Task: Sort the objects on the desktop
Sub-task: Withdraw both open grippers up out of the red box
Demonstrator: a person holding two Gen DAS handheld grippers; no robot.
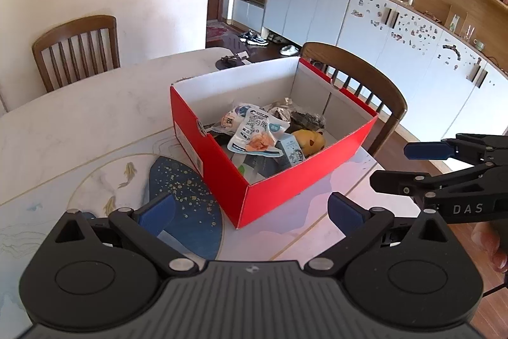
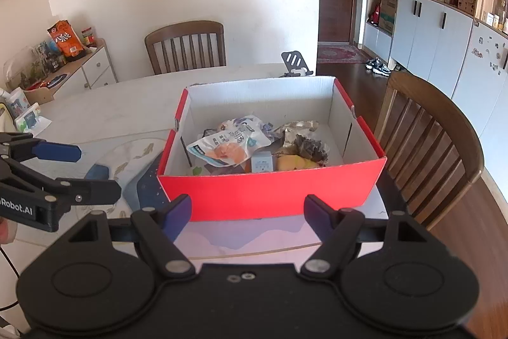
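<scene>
red cardboard box (image 2: 270, 196) open-topped on the pale marble table (image 2: 127, 110), near its right edge, already holding a heap: white snack pouch (image 2: 227, 145) on top, small pale-blue carton (image 2: 262, 163) near the front wall, yellow plush toy (image 1: 309, 140) to the right, crumpled dark wrapper (image 2: 304, 145) behind. judging by that pile, most of the sorting done. still out on the table, left of the box: one small blue object (image 2: 97, 172), too blurred to name, likely the last piece to go in. left gripper (image 1: 250, 208) empty, fingers spread wide, hovering near the box's corner. right gripper (image 2: 247, 210) likewise spread wide and holding nothing, poised just short of the front wall. next probably a reach left for that blue piece.
</scene>
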